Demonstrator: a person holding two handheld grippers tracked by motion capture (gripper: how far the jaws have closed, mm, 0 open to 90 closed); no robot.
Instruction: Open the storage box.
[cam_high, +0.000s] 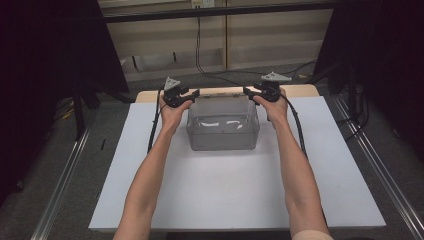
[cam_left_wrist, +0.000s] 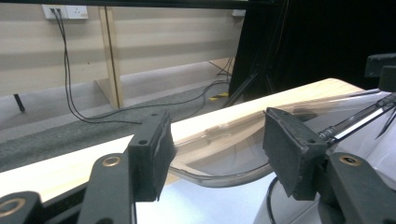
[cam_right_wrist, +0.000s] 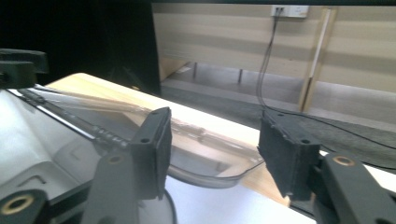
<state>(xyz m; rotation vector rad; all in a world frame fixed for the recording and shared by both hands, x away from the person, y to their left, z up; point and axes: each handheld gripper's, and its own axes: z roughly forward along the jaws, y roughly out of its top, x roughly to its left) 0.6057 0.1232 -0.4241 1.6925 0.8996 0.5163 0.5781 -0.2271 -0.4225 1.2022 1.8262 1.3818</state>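
High view shows the clear plastic box (cam_high: 223, 125) already set on the white table (cam_high: 240, 190), both the left gripper (cam_high: 192, 95) and right gripper (cam_high: 248, 92) half open around its rim corners, gripping nothing, with only withdrawal left.

Both arms outstretched, left gripper (cam_high: 194, 93) and right gripper (cam_high: 247, 91) open

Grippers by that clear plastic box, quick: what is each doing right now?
Left gripper: open, the clear plastic box rim between its jaws.
Right gripper: open, same.
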